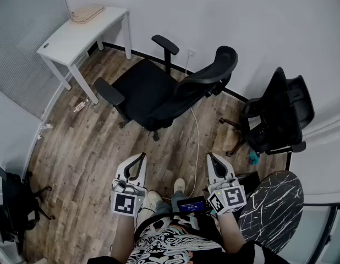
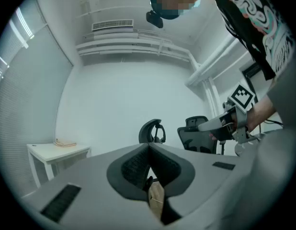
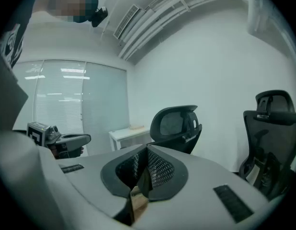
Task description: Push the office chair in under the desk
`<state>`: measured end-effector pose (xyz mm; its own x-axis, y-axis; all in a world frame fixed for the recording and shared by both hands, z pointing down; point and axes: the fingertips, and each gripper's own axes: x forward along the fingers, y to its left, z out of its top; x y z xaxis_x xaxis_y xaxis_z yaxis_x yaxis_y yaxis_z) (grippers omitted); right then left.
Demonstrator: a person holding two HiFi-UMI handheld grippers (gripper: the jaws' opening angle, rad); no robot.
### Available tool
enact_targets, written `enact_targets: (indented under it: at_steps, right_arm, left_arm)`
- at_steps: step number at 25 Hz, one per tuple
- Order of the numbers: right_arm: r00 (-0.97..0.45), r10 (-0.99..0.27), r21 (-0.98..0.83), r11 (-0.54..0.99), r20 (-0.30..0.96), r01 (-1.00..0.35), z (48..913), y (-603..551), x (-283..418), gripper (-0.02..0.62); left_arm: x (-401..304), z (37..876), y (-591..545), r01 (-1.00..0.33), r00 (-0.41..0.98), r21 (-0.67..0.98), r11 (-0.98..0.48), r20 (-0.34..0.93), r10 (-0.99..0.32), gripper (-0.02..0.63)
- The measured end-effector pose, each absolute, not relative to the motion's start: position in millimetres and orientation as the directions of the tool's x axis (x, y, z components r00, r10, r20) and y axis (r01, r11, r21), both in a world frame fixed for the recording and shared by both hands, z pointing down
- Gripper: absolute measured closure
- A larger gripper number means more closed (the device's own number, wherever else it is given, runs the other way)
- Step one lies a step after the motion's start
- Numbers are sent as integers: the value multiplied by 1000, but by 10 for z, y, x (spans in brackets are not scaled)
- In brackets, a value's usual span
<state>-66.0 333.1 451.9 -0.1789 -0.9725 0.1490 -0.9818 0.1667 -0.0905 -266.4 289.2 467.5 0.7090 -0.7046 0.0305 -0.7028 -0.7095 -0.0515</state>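
Observation:
The black office chair [image 1: 159, 89] stands in the middle of the wood floor, its seat turned toward the white desk [image 1: 76, 29] in the far left corner and apart from it. Both grippers hover near my body, well short of the chair. My left gripper [image 1: 140, 158] is shut with nothing in it, and my right gripper [image 1: 212, 158] is shut and empty too. In the left gripper view the jaws meet at the left gripper [image 2: 149, 147], with the chair's headrest [image 2: 152, 131] beyond. From the right gripper [image 3: 147, 150], the chair back [image 3: 176, 123] and the desk [image 3: 129, 133] show ahead.
A second black chair [image 1: 277, 117] stands against the right wall. A third chair [image 1: 13, 202] sits at the lower left. A white cable [image 1: 196, 131] runs across the floor from a wall socket. A woven item [image 1: 87, 12] lies on the desk.

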Motion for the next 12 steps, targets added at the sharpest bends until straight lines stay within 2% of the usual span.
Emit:
enact_targets:
  at_steps: [7,12]
  right_arm:
    - [-190,-973,-122,175,128,-977,4481,3267,-467,565]
    - [-190,-976,-127,176,105,-976,4491,3167,-247,565]
  left_arm:
    - [-2385,4730,2754,-712,698,-46,-701,62,-713,583]
    - [-1894,4386,2876,-560,829,-123,-820,-94,-552,583]
